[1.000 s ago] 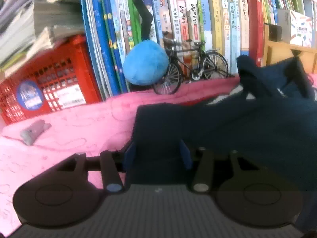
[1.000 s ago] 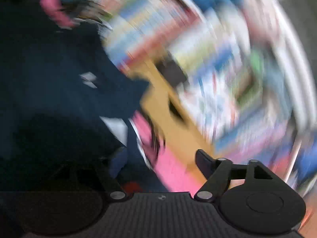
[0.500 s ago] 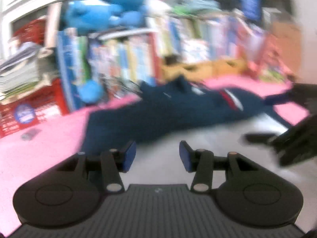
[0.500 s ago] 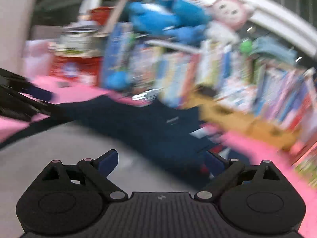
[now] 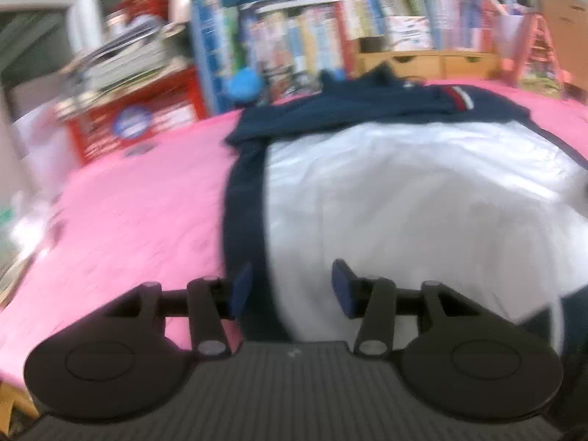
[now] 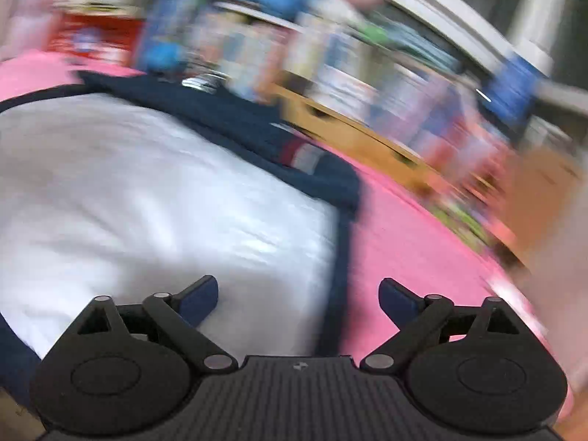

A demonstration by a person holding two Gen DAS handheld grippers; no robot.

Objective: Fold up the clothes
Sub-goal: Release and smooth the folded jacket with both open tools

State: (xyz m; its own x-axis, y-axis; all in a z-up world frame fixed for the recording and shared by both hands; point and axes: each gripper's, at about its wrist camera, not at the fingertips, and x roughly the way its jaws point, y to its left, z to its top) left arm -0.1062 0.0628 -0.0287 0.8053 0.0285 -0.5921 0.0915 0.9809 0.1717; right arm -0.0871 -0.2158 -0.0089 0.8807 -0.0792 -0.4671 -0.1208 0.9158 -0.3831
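Open cloth at the sides, clutter at the back

Bare pink cloth (image 5: 139, 198) is left free beside the spread garment (image 5: 422, 191); the far edge is blocked by books (image 5: 294, 44), a red crate (image 5: 136, 121) and wooden drawers (image 5: 426, 60).

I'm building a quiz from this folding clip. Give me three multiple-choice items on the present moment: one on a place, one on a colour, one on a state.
1. Where does the garment lie?
A. on the pink cover
B. in the red crate
C. on the bookshelf

2. What colour is the garment's broad middle panel?
A. green
B. white
C. yellow

3. How does the right claw stand?
A. shut on a sleeve
B. shut on a book
C. open, gripping nothing

Answers:
1. A: the garment is spread over the pink cover, in front of the books.
2. B: a white panel fills the middle, with navy along the edges and the collar end.
3. C: its jaws stand wide apart over the garment's navy edge, pads pressing on nothing.
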